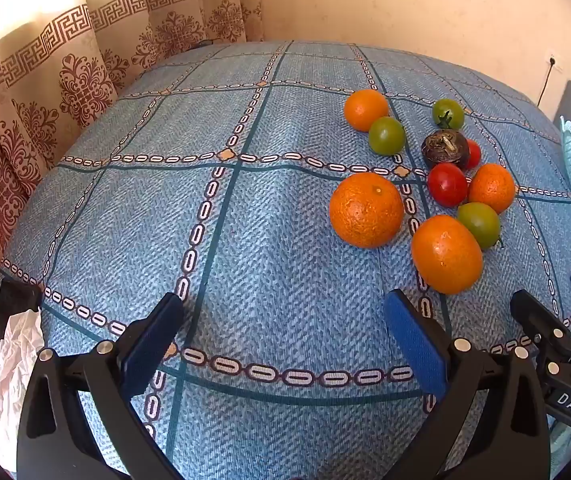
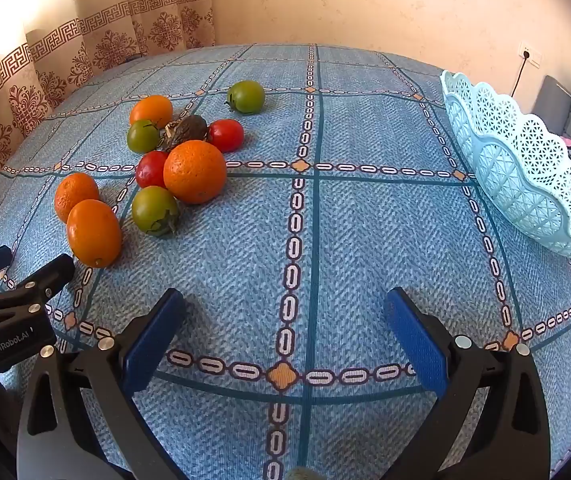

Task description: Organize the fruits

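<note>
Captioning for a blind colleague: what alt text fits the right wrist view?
The open right gripper hovers over a blue tablecloth; oranges and tomatoes cluster left, and a basket sits right.

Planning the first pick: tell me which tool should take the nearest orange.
Probably left. The nearest orange sits just ahead of the open left tool, beside its right finger. From the open right tool it lies far off to the left, though the basket is on the right's side.

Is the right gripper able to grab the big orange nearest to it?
Probably yes. The right gripper is open and empty, and the nearest orange sits free on the tablecloth; only the left gripper crowds that side.
</note>
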